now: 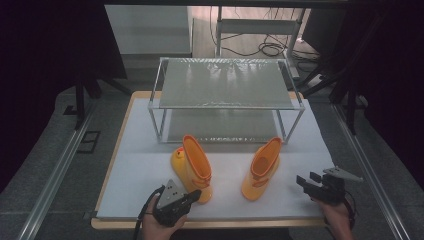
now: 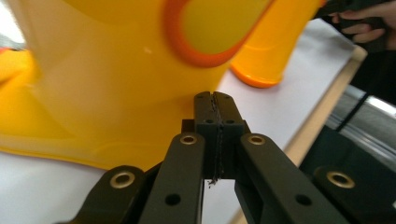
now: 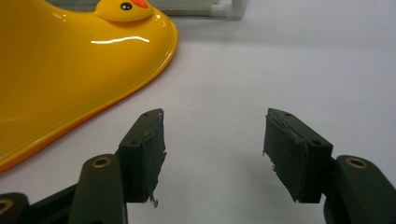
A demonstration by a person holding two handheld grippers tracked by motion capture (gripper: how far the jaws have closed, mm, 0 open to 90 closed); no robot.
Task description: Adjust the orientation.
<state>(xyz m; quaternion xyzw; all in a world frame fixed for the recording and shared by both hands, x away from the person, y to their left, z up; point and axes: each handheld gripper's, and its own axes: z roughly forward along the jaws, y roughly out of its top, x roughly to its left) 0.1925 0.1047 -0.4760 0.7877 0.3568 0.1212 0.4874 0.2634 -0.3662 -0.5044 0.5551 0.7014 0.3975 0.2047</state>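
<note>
Beside left boot (image 1: 192, 167) heel, left tool (image 1: 192, 196) pressed together, empty; right tool (image 1: 309, 181) spread, right boot (image 1: 262, 167) leftward.

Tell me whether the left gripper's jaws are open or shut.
Shut. In the left gripper view the left gripper has its two black pads pressed flat together with nothing between them, tips right at the yellow boot.

A white-topped table (image 1: 150, 200) with a pale wooden edge stands on grey carpet (image 1: 45, 165). A two-tier metal rack (image 1: 226, 85) sits at its far side, its top shelf catching the light. Metal rails (image 1: 55, 175) run along the floor left and right. Black cables (image 1: 270, 49) lie far behind, dark drapes on both sides.
</note>
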